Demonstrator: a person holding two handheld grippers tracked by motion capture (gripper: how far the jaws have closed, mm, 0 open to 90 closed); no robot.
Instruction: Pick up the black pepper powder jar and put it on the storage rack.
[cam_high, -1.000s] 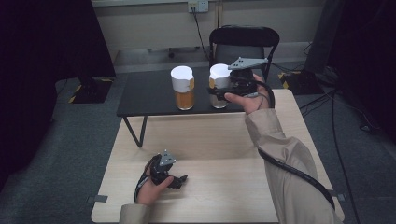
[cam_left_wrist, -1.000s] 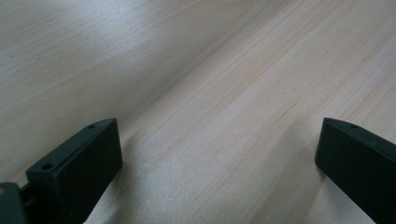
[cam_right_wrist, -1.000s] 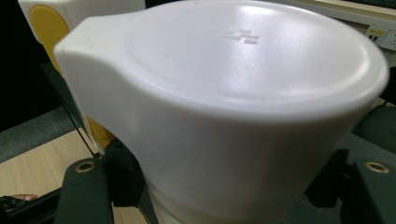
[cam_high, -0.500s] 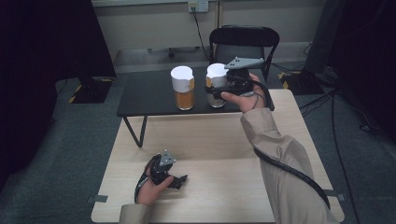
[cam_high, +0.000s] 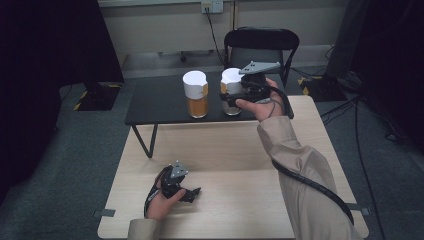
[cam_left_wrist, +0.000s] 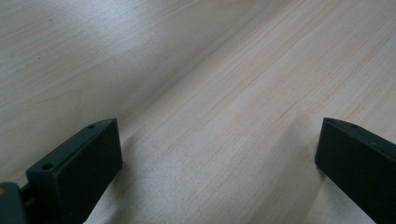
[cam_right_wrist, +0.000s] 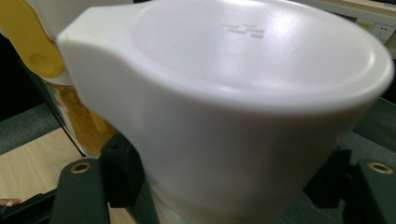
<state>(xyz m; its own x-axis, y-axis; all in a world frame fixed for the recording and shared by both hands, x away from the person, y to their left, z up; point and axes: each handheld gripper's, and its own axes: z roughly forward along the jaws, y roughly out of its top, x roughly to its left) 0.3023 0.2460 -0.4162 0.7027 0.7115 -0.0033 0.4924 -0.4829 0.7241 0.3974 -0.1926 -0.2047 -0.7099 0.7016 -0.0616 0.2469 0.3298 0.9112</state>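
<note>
Right gripper: the black two-jaw right gripper (cam_high: 231, 98), topped by a grey three-cornered plate, is held level at the near edge of the low black table (cam_high: 160, 102). Its jaws are set on either side of the clear jar with a white spouted lid (cam_high: 231, 92). They have just been opening a little, with the jar between them.
Right grip state: in the right gripper view the pads appear to lie against the jar's wall below the lid; whether they press on it is hard to judge from so close, but the grip is read as closed on the jar.
Clear jar: seen upright on the black table, at about 1 o'clock from the middle of the pale wooden table (cam_high: 225, 160). In the right gripper view its white lid (cam_right_wrist: 243, 60) takes up most of the frame.
Second jar: a clear jar of amber-orange contents with a white lid and a yellow tab (cam_high: 196, 95) stands just beside the first, at 9 o'clock from it, apart from it. In the right gripper view it is glimpsed at 10 o'clock behind the lid.
Left gripper: the black left gripper (cam_high: 192, 192) is rested on the wooden table at about 7 o'clock from its middle. Its jaws are spread wide with nothing but bare wood (cam_left_wrist: 224, 107) between them.
Background: a black chair (cam_high: 262, 42) is placed at 12 o'clock beyond the black table.
</note>
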